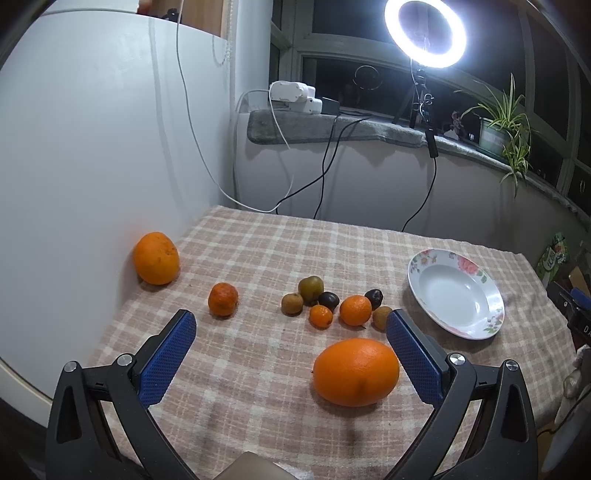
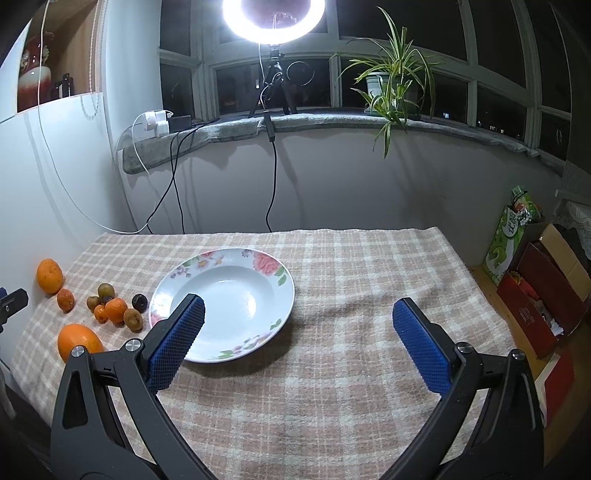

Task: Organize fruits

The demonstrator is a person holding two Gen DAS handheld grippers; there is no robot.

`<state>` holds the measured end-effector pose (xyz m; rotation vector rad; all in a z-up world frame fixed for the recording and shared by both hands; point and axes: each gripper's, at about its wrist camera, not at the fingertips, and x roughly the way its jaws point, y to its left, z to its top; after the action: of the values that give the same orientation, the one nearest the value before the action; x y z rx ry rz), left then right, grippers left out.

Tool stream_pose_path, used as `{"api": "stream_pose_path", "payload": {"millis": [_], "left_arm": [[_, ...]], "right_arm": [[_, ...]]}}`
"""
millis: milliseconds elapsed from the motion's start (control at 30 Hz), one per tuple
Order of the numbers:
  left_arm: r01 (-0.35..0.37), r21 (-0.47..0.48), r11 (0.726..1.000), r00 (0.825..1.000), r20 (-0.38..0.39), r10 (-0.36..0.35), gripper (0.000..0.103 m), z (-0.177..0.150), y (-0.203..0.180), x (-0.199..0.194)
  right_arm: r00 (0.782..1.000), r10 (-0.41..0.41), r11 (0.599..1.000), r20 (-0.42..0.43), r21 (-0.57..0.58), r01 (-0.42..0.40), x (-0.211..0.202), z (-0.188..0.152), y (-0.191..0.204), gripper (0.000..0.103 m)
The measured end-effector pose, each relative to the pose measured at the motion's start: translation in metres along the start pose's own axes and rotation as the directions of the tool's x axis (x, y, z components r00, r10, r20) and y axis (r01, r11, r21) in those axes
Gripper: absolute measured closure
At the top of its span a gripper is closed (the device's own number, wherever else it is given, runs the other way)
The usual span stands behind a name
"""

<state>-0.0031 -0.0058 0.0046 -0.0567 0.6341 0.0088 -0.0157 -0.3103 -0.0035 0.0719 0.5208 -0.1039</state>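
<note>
A white floral plate (image 2: pixel 236 275) lies empty on the checked cloth; it also shows in the left wrist view (image 1: pixel 421 277). A large orange (image 1: pixel 356 371) lies just inside my left gripper's right finger. Another large orange (image 1: pixel 156 257) rests by the wall, and a mandarin (image 1: pixel 223 299) lies nearer. A cluster of small fruits (image 1: pixel 328 302), orange, brown and dark, sits mid-table. My left gripper (image 1: pixel 291 325) is open and empty above the cloth. My right gripper (image 2: pixel 297 314) is open and empty, its left finger over the plate's near rim.
A white wall panel (image 1: pixel 92 147) borders the table's left side. A ring light (image 2: pixel 273 18), cables and a potted plant (image 2: pixel 384 81) stand on the window ledge behind. Boxes (image 2: pixel 543 291) sit on the floor right of the table.
</note>
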Motion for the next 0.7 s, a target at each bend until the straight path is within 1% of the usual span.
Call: {"api": "stream_pose_path", "payload": {"millis": [700], "left_arm": [[0.001,0.008,1.000,1.000,0.005,-0.001,0.001,0.0009,-0.0046,-0.0016]], "right_arm": [[1.000,0.004,1.000,0.000,0.005,-0.004,-0.0019,-0.0016,-0.0015,0.000]]}}
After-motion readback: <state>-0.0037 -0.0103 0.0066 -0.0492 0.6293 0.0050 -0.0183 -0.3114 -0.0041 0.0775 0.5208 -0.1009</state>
